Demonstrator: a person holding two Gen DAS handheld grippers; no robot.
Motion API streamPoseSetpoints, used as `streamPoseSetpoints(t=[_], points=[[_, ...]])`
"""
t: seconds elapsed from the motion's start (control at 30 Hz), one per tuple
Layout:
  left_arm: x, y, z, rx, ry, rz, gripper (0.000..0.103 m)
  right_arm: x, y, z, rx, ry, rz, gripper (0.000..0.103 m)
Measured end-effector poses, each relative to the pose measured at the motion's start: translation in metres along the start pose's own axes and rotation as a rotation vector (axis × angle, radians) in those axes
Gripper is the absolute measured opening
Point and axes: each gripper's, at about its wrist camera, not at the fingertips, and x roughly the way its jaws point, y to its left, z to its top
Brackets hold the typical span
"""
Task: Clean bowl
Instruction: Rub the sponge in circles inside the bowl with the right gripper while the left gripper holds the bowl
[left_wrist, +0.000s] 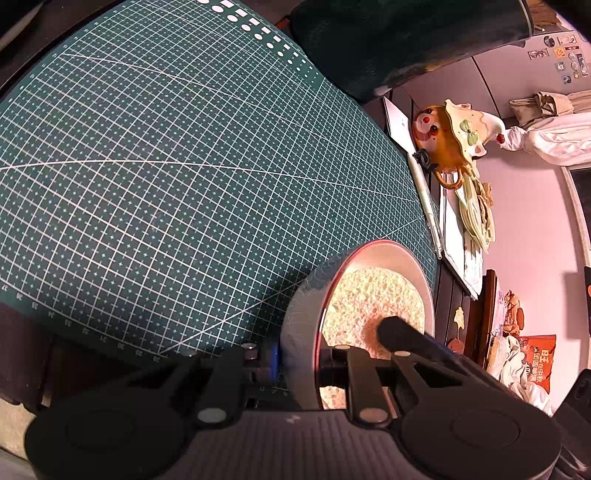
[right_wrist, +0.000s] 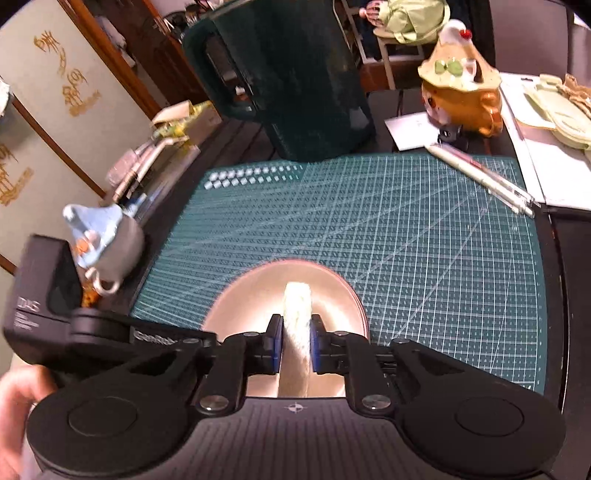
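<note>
- Left wrist view: the left gripper (left_wrist: 298, 360) pinches the wall of the bowl (left_wrist: 413, 266), one finger outside and one inside. The bowl is tipped up on its side on the green cutting mat (left_wrist: 166, 166), near the mat's edge. A yellow sponge (left_wrist: 373, 295) sits inside it. An orange snack bag (left_wrist: 540, 356) has writing too small to read.
- Right wrist view: the right gripper (right_wrist: 296, 345) squeezes the sponge (right_wrist: 297, 299) on its thin sides, over the bowl (right_wrist: 251, 291). Gold writing (right_wrist: 70, 74) marks the wall panel. A black box (right_wrist: 33, 295) reads "DAS".

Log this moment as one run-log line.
step: wiping | left tool: shut on bowl rim | right tool: shut on sponge, inside bowl | bowl: tilted over cutting mat
</note>
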Motion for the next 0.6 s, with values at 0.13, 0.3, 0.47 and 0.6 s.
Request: streamPoseSetpoints(t=[0.13,0.3,0.47,0.6], points=[[0.000,0.001,0.000,0.000,0.001,0.000,0.017,0.001,0.002,-0.001,-0.016,-0.002,-0.014,0.015],[0.001,0.008,-0.001,-0.001,0.000,0.000,0.017,0.008,0.009,-0.006,-0.055,0.027,-0.031,0.014],[0.000,0.003,0.001,0.003,0.002,0.001,0.018,0.003,0.016,-0.008,-0.133,-0.015,-0.150,0.012],[0.001,0.000,0.000,0.004,0.002,0.002,0.018,-0.011,0.025,-0.008,-0.207,-0.074,-0.220,0.012]])
